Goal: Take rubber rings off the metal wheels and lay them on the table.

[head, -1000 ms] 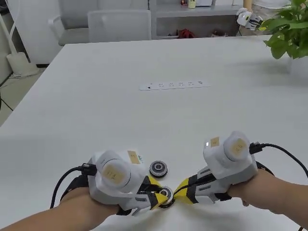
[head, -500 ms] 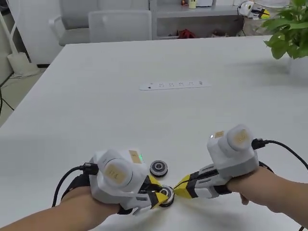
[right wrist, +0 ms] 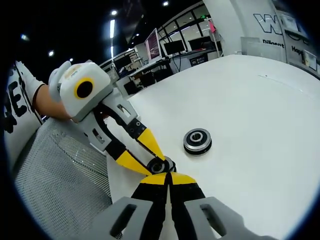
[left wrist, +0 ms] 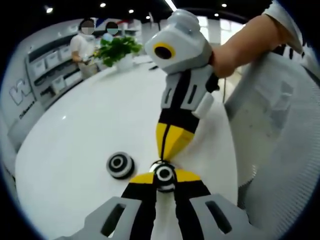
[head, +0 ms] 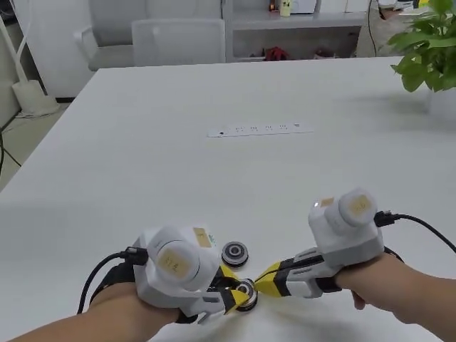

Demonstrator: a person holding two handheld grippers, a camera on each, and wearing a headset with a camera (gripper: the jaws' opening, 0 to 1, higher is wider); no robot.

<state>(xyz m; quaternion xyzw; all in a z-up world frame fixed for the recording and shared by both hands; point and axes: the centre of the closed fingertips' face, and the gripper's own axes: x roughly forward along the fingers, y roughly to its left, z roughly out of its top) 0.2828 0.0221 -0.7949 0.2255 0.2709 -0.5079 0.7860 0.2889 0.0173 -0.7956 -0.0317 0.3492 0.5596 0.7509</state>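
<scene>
A small metal wheel (head: 246, 290) with a black rubber ring is held just above the white table (head: 235, 171), near its front edge. My left gripper (left wrist: 164, 176) is shut on this wheel (left wrist: 164, 174), one yellow jaw on each side. My right gripper (right wrist: 169, 176) comes in from the opposite side, its jaws shut, with the tips pinching the wheel's black rim (right wrist: 161, 165). In the head view the two grippers' tips meet at the wheel, the left gripper (head: 237, 294) and the right gripper (head: 261, 281). A second wheel (head: 234, 252) with its ring on lies flat just behind them.
A white power strip (head: 259, 130) lies across the middle of the table. A potted plant (head: 427, 50) stands at the far right edge. White chairs (head: 178, 39) and shelves stand beyond the far edge. The second wheel (right wrist: 197, 140) lies close to the jaws.
Both grippers stay at the wheel. The right gripper's body has sunk and rolled a little to the right. The head camera has tipped slightly.
</scene>
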